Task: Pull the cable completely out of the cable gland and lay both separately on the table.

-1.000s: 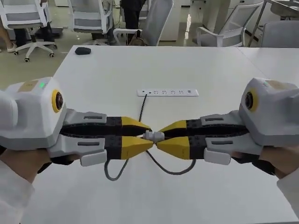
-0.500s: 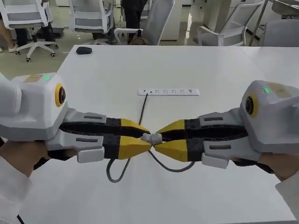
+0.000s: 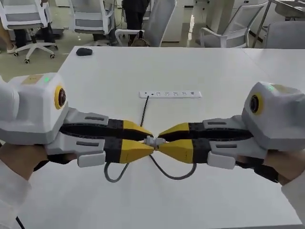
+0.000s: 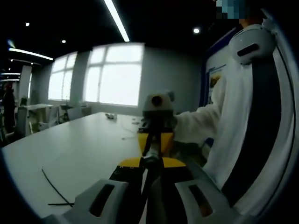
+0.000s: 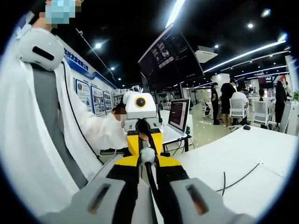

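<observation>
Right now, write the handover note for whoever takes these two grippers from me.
Left gripper: shut, seemingly on the cable right beside the gland.
Right gripper: shut on the cable gland, tip to tip with the other gripper, held above the table.
The cable's slack loops down under both grippers.
Done: both sides are gripped.
Left to do: nothing is separated yet. Pull the grippers apart until the cable is fully out, then lay the cable and the gland apart on the table.
</observation>
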The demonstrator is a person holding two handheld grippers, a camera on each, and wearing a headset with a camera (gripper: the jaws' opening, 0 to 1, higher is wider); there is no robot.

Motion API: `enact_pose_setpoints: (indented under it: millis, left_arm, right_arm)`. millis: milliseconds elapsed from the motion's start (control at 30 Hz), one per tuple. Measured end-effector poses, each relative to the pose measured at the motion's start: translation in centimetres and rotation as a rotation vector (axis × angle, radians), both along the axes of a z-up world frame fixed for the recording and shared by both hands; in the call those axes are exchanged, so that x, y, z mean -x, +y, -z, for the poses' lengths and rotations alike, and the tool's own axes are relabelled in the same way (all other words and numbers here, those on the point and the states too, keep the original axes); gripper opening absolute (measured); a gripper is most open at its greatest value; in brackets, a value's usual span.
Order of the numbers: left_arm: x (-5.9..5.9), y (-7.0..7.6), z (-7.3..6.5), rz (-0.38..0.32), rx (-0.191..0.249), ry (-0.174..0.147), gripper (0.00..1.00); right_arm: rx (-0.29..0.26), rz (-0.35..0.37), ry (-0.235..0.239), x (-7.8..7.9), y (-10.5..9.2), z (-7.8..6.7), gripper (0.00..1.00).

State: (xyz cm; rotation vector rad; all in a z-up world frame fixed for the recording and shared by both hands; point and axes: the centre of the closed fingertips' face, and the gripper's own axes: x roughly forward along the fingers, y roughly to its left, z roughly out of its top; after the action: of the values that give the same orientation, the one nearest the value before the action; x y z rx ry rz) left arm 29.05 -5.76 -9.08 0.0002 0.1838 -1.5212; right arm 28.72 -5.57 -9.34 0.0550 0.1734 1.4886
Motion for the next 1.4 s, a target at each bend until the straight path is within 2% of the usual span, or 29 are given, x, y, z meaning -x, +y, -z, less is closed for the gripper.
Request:
enact_pose_setpoints:
  millis: [67,133,167,200,233,267,300,333,400,467,500,567,600,667,700,733,800,833,900,967,1067,1133,1200,1233,1300,1333,1367,1400]
  left_arm:
    - [0.0,0.0,0.0,-0.004,0.006,-0.003,0.14]
    - [-0.1,-0.1,-0.4,-0.009,0.031,0.008,0.14]
    - [-0.1,-0.1,-0.4,-0.009,0.030,0.005,0.14]
    - [-0.1,-0.1,-0.5,-0.012,0.034,0.001,0.14]
    - [-0.1,-0.1,-0.7,-0.012,0.037,0.001,0.14]
    - [-0.1,0.0,-0.8,-0.009,0.038,0.003,0.14]
    - [0.0,-0.1,-0.9,-0.009,0.037,0.002,0.14]
    - [0.0,-0.1,-0.9,-0.012,0.032,-0.001,0.14]
    - [0.1,0.0,-0.6,-0.004,0.005,0.002,0.14]
    - [0.3,0.1,-0.5,0.008,-0.013,0.033,0.14]
    - [0.4,0.1,-0.5,0.016,-0.012,0.050,0.14]
    - [0.3,0.1,-0.5,0.023,-0.006,0.074,0.13]
    - [0.3,0.1,-0.4,0.025,-0.005,0.085,0.13]
    - [0.2,0.1,0.2,0.028,-0.019,0.157,0.13]
    - [0.3,0.1,0.3,0.034,-0.016,0.189,0.13]
    - [0.3,0.2,0.2,0.036,0.009,0.221,0.13]
    - [0.1,0.3,0.1,0.031,0.036,0.278,0.13]
    - [-0.1,0.4,0.3,0.033,0.031,0.271,0.13]
    - [-0.1,0.3,0.6,0.027,0.022,0.282,0.13]
    - [-0.1,0.3,0.7,0.023,0.019,0.285,0.13]
    - [-0.1,0.2,0.7,0.020,0.022,0.271,0.14]
    - [-0.3,0.2,0.7,0.007,0.031,0.259,0.14]
    - [-0.6,0.1,0.5,-0.012,0.041,0.204,0.14]
    - [-0.6,0.1,0.4,-0.011,0.043,0.166,0.14]
    - [-0.6,0.1,0.0,-0.014,0.055,0.111,0.15]
    - [-0.7,0.1,-0.1,-0.025,0.055,0.093,0.15]
    - [-0.6,0.2,0.0,-0.027,0.047,0.087,0.15]
    - [-0.9,0.3,0.0,-0.042,0.042,0.061,0.15]
  right_arm:
    - [0.005,-0.001,0.014,0.0,0.0,0.0,0.12]
    - [0.009,-0.001,0.017,0.1,0.1,0.0,0.12]
    - [0.008,0.000,0.013,0.1,0.1,-0.1,0.12]
    - [0.001,0.007,-0.012,0.1,0.2,-0.4,0.12]
    - [-0.004,0.007,-0.009,0.1,0.2,-0.5,0.12]
    - [-0.013,0.003,0.023,0.2,0.2,-0.7,0.12]
    - [-0.010,0.006,0.033,0.2,0.2,-0.7,0.12]
    - [-0.007,0.008,0.024,0.1,0.3,-0.7,0.11]
    - [0.029,-0.003,-0.031,0.4,0.4,-0.5,0.10]
    - [0.049,-0.017,-0.075,0.8,0.6,-0.5,0.10]
    - [0.051,-0.023,-0.124,0.8,0.7,-0.6,0.09]
    - [0.055,-0.028,-0.126,1.0,0.6,-0.6,0.09]
    - [0.060,-0.035,-0.146,1.0,0.6,-0.5,0.08]
    - [0.100,-0.052,-0.259,1.0,0.6,0.0,0.08]
    - [0.105,-0.062,-0.268,1.2,0.6,0.1,0.08]
    - [0.096,-0.066,-0.276,1.3,0.6,0.0,0.08]
    - [0.105,-0.076,-0.387,1.3,0.6,-0.2,0.09]
    - [0.121,-0.082,-0.421,1.3,0.6,0.0,0.09]
    - [0.142,-0.092,-0.493,1.2,0.6,0.3,0.09]
    - [0.144,-0.097,-0.512,1.3,0.6,0.5,0.10]
    - [0.132,-0.092,-0.490,1.0,0.5,0.5,0.11]
    - [0.126,-0.067,-0.393,0.6,0.4,0.7,0.12]
    - [0.121,-0.049,-0.290,0.1,0.2,0.8,0.12]
    - [0.109,-0.044,-0.210,-0.2,0.1,1.0,0.14]
    - [0.094,-0.019,-0.118,-0.8,-0.2,1.3,0.22]
    - [0.078,-0.020,-0.069,-0.8,-0.2,1.3,0.26]
    - [0.057,-0.035,0.027,-0.5,-0.3,1.3,0.30]
    - [0.028,-0.036,0.086,-0.5,-0.3,1.1,0.31]
